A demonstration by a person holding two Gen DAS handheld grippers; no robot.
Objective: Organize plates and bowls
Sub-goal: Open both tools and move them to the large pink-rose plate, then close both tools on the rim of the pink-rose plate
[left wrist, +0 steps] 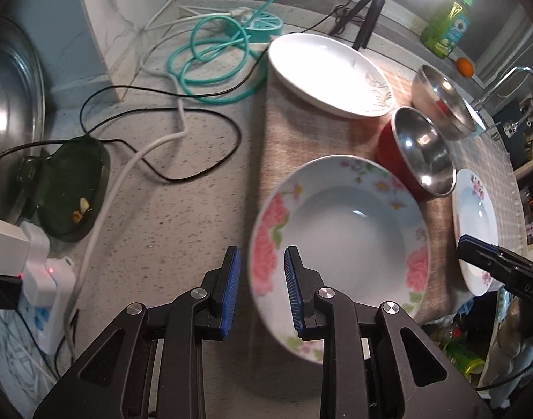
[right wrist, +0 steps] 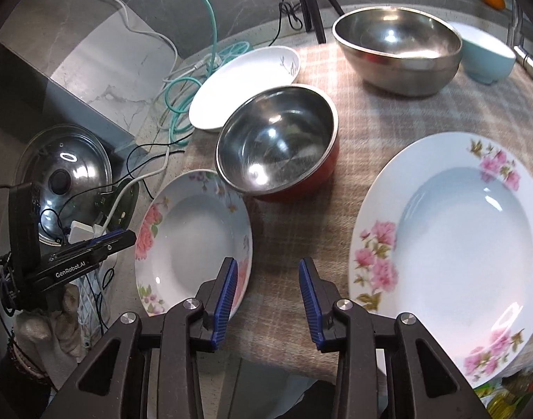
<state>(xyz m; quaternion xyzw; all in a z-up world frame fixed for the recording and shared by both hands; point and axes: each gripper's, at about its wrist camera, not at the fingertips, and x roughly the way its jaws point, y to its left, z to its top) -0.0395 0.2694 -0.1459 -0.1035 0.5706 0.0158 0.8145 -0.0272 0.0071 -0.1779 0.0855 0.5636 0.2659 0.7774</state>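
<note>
Porcelain and steel on the cloth: three plates, four bowls.

Two floral plates [right wrist: 193, 241] [right wrist: 451, 251] and one white plate [right wrist: 245, 83] lie with a red-sided steel bowl [right wrist: 276, 143], two nested steel bowls [right wrist: 399, 52] and a half-hidden blue bowl [right wrist: 489, 59]. Left gripper [left wrist: 261, 291] straddles the nearer floral plate's rim, unclenched; right gripper [right wrist: 268, 302] hangs parted over cloth. Cables [left wrist: 182, 80] and a pot lid [right wrist: 64, 174] crowd the worktop [left wrist: 168, 216].
</note>
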